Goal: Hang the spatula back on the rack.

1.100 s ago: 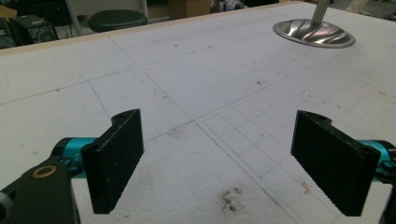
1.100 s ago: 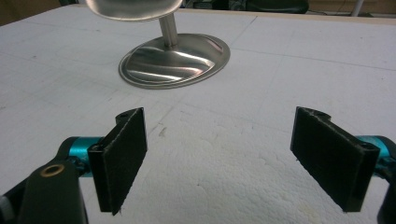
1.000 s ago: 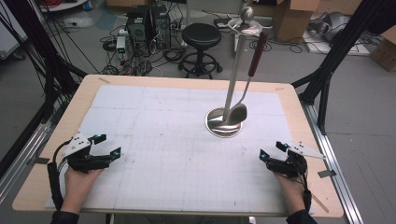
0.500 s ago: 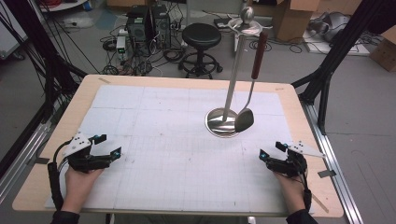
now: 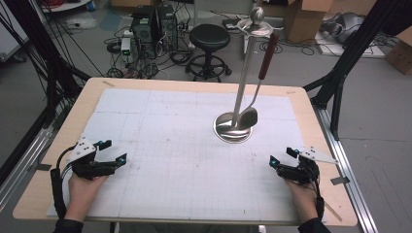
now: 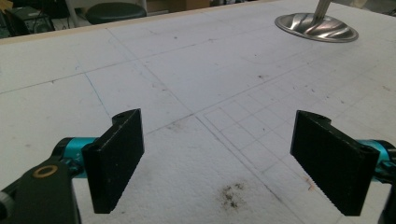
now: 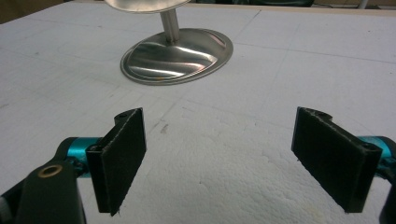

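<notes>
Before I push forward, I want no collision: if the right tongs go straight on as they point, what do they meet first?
Probably the steel stand base, ahead and slightly left of the open right tongs; bare white mat lies between.

A light wooden table (image 5: 311,104) carries a white gridded foam sheet (image 5: 170,145), smudged with dark specks, and on that sheet, toward the far right, sits the round steel base of a utensil stand (image 5: 234,128).

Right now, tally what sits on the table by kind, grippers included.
Grippers: 2, left gripper and right gripper, both open
Metal stand: 1
Ladle hanging on the stand: 1
Total: 4
</notes>
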Demonstrator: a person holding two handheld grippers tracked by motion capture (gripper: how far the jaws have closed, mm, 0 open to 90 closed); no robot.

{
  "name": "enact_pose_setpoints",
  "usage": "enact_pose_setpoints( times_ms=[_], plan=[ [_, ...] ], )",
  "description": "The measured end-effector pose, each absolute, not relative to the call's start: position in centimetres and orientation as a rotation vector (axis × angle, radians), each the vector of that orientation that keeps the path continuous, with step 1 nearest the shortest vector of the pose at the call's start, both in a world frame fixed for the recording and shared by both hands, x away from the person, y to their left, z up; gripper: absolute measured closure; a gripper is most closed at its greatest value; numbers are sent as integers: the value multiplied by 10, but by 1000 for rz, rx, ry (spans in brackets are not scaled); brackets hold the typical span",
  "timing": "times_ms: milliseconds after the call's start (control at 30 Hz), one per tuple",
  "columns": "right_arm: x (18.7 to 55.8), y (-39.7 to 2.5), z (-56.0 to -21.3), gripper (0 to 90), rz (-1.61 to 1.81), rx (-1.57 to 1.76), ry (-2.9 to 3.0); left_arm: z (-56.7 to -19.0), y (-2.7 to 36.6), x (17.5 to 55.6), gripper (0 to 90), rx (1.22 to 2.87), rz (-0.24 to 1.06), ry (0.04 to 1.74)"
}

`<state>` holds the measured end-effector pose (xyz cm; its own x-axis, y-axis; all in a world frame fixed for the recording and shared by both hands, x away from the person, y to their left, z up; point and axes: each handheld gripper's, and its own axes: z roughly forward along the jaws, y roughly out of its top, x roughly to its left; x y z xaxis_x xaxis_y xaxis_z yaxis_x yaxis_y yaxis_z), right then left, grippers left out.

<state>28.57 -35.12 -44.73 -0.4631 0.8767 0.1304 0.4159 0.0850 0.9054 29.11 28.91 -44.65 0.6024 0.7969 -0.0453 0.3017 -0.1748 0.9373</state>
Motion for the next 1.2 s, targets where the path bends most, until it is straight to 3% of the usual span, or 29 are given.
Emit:
enact_pose_setpoints(
  times_ms=[1200],
  plan=[
    [286, -350, -447, 173, 1344, 1263, 1933, -447, 288, 291, 180, 1756, 575, 901]
  ],
)
